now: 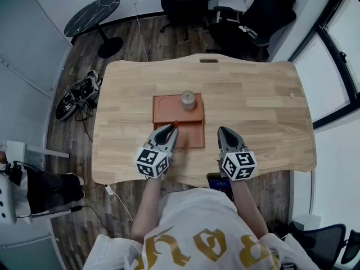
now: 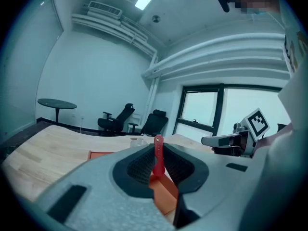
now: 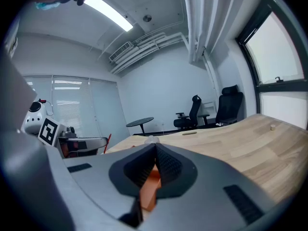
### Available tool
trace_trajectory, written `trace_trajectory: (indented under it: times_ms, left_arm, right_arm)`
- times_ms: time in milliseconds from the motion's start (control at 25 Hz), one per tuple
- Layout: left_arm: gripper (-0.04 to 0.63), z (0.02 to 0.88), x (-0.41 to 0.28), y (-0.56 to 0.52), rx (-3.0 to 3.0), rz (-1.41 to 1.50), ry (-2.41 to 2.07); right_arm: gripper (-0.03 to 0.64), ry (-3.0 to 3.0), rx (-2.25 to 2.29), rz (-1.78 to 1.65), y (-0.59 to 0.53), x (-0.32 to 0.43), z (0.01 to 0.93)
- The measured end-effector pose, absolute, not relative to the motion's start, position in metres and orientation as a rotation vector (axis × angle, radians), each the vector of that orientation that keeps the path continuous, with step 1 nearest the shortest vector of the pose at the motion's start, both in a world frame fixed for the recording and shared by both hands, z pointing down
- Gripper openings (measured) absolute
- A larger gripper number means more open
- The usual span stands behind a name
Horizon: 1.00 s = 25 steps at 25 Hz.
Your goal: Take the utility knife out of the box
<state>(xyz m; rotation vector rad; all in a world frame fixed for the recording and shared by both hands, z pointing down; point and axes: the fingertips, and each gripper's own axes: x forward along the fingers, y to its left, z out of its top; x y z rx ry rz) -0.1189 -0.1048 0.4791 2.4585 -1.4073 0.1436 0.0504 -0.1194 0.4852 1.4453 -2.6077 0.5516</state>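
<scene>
Dark plank flooring surrounds a pale wooden desk (image 1: 253,128), with black office chairs (image 1: 247,16) beyond it at 12 o'clock and a round black side table (image 1: 93,14) at 10 o'clock. An orange box (image 1: 194,116) lies open at the desk's centre, and a small round container (image 1: 187,100) stands in its far half. The left hand-held gripper (image 1: 173,129) hangs over the box's near half, at its 6 o'clock edge, its jaws pinching a slim red utility knife (image 2: 158,153) that stands upright between them, lower end above the orange box. The right hand-held gripper (image 1: 224,131) sits just beside the box at its 4 o'clock, jaws pressed together with nothing between them.
</scene>
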Motion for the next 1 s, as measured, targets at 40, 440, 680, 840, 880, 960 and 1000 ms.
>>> trace_trajectory:
  times_ms: [40, 440, 680, 840, 880, 960, 1000]
  left_arm:
    - [0.056, 0.478, -0.119, -0.104, 2.464, 0.14, -1.415]
    - [0.056, 0.462, -0.125, -0.103, 2.491, 0.093, -1.46]
    - [0.056, 0.459, -0.126, -0.104, 2.505, 0.074, -1.46]
    - [0.056, 0.457, -0.127, -0.104, 2.507, 0.067, -1.461]
    - [0.055, 0.458, -0.127, -0.105, 2.506, 0.068, -1.46]
    - [0.057, 0.459, -0.127, -0.105, 2.506, 0.07, -1.451]
    - [0.057, 0.46, -0.126, -0.105, 2.507, 0.071, -1.444]
  right_arm:
    - [0.011, -2.605, 1.447, 0.549, -0.119, 0.05, 0.485]
    - [0.011, -2.598, 1.445, 0.514, -0.119, 0.046, 0.479]
    - [0.011, -2.593, 1.451, 0.515, -0.119, 0.046, 0.48]
    - [0.011, -2.593, 1.45, 0.519, -0.121, 0.046, 0.48]
    - [0.011, -2.592, 1.451, 0.521, -0.121, 0.046, 0.48]
    - [0.011, -2.591, 1.454, 0.522, -0.121, 0.046, 0.481]
    - [0.011, -2.591, 1.455, 0.521, -0.121, 0.046, 0.481]
